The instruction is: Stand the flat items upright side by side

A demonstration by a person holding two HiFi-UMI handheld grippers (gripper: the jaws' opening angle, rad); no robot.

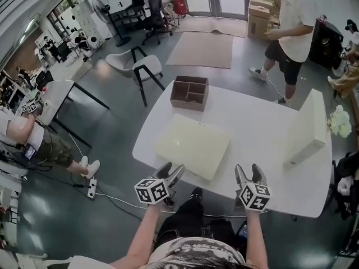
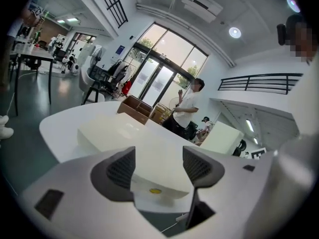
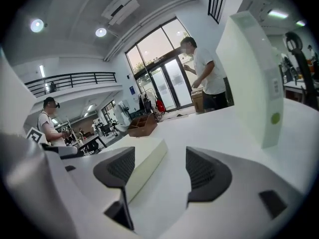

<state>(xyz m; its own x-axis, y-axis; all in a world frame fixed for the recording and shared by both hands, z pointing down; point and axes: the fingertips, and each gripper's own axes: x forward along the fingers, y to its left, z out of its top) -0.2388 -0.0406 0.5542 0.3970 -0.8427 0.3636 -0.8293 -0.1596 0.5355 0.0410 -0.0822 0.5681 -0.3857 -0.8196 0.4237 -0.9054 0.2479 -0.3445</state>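
A flat cream box (image 1: 192, 144) lies on the white table (image 1: 252, 122), near its front edge. A second cream box (image 1: 307, 129) stands upright at the table's right side. My left gripper (image 1: 171, 170) hovers at the front edge just before the flat box's near corner, open, nothing between its pads. In the left gripper view the flat box (image 2: 124, 133) lies just beyond the left gripper (image 2: 158, 166). My right gripper (image 1: 249, 172) is open too, right of the flat box. In the right gripper view the flat box's edge (image 3: 147, 161) passes the right gripper (image 3: 159, 168), with the upright box (image 3: 249, 78) ahead right.
A brown compartment box (image 1: 189, 93) sits at the table's far edge. A person (image 1: 291, 27) stands beyond the table's far right. A chair (image 1: 134, 66) and a cardboard sheet (image 1: 202, 49) are on the floor behind. Another person (image 1: 33, 142) sits at the left.
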